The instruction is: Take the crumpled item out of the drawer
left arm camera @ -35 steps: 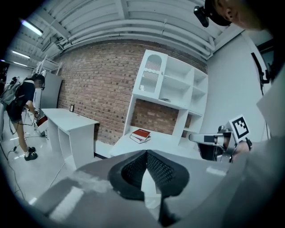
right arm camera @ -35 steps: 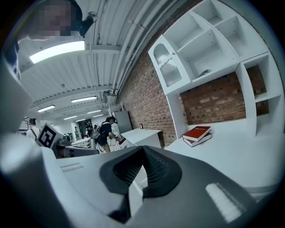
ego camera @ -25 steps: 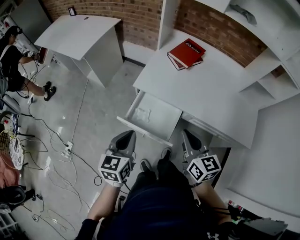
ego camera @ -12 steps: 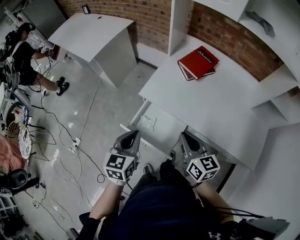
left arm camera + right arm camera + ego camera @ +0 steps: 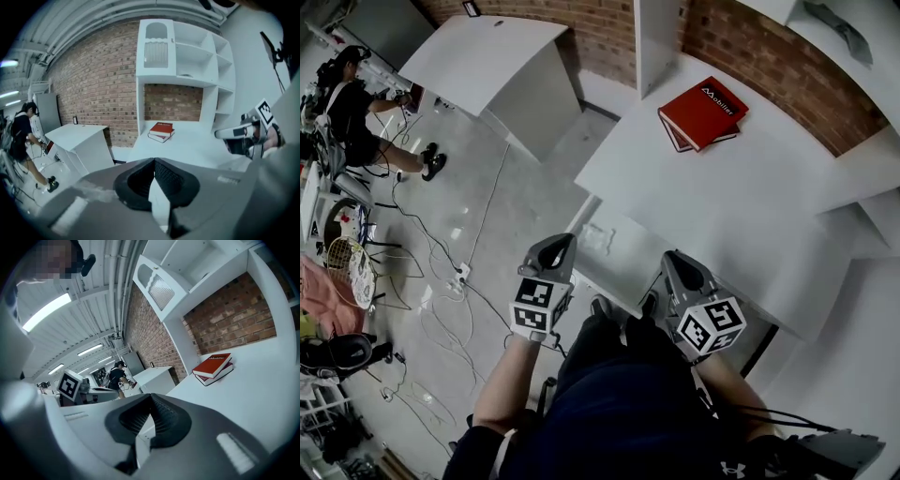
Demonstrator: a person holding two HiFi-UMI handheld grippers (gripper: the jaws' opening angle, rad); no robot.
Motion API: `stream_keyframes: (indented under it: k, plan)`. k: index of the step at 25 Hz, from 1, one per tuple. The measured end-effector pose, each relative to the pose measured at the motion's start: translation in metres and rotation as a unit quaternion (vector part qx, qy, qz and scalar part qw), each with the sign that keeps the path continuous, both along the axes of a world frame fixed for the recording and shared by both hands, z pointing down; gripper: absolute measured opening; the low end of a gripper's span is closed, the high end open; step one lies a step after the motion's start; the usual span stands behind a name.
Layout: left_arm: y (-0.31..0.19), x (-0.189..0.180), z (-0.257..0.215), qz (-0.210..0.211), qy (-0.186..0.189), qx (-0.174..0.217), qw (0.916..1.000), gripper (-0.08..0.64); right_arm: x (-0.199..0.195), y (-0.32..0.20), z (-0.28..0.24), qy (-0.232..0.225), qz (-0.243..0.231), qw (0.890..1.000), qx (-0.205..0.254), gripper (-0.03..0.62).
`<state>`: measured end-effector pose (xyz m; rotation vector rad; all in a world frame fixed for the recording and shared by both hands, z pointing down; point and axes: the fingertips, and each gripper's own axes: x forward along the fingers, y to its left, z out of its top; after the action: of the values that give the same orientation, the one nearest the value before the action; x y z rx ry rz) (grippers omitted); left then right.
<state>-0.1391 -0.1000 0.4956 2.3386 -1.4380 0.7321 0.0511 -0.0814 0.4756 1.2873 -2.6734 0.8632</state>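
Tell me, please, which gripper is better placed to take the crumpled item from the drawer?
Probably the left gripper: it sits nearer the crumpled item than the right gripper. Both are shut.

We see the desk [image 5: 722,197] and its drawer [image 5: 623,261] in smooth white board with a matt, laminate-like face; the wall [image 5: 787,66] behind is rough red brick with pale mortar; the floor [image 5: 487,216] is pale and polished, throwing back the light. The book [image 5: 705,111] has a smooth red cover with a slight sheen; the crumpled item [image 5: 598,240] looks thin, white and creased, paper or film we cannot tell. The left gripper [image 5: 555,246] and right gripper [image 5: 673,264] wear matt grey plastic shells; their pads [image 5: 168,177] are black, ribbed and rubbery.
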Motion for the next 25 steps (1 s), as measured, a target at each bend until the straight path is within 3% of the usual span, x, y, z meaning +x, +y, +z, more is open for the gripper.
stream_keyframes:
  k: [3, 7, 11, 13, 17, 21, 25]
  plan:
    - [-0.014, -0.002, 0.024, 0.045, -0.063, -0.030, 0.9966, 0.003, 0.005, -0.005, -0.001, 0.001, 0.013, 1.000, -0.008, 0.003]
    - [-0.034, -0.002, 0.077, 0.095, -0.113, -0.069, 0.9866, 0.005, 0.017, -0.015, 0.016, 0.004, 0.046, 0.999, -0.024, 0.003]
    - [-0.041, -0.002, 0.141, 0.154, -0.163, -0.118, 0.9673, 0.034, 0.027, -0.010, 0.044, 0.007, 0.081, 0.995, -0.052, 0.003]
    - [-0.041, 0.000, 0.174, 0.197, -0.201, -0.135, 0.9499, 0.052, 0.030, -0.006, 0.058, 0.007, 0.095, 0.993, -0.064, 0.003]
    - [-0.035, 0.000, 0.229, 0.281, -0.277, -0.152, 0.9062, 0.077, 0.032, 0.002, 0.071, 0.004, 0.121, 0.989, -0.081, 0.003]
    - [-0.034, 0.010, 0.265, 0.341, -0.312, -0.166, 0.8711, 0.077, 0.039, 0.006, 0.083, 0.000, 0.142, 0.985, -0.098, 0.003]
    - [-0.028, 0.008, 0.314, 0.404, -0.357, -0.196, 0.8191, 0.078, 0.045, 0.012, 0.103, -0.003, 0.158, 0.980, -0.123, 0.003]
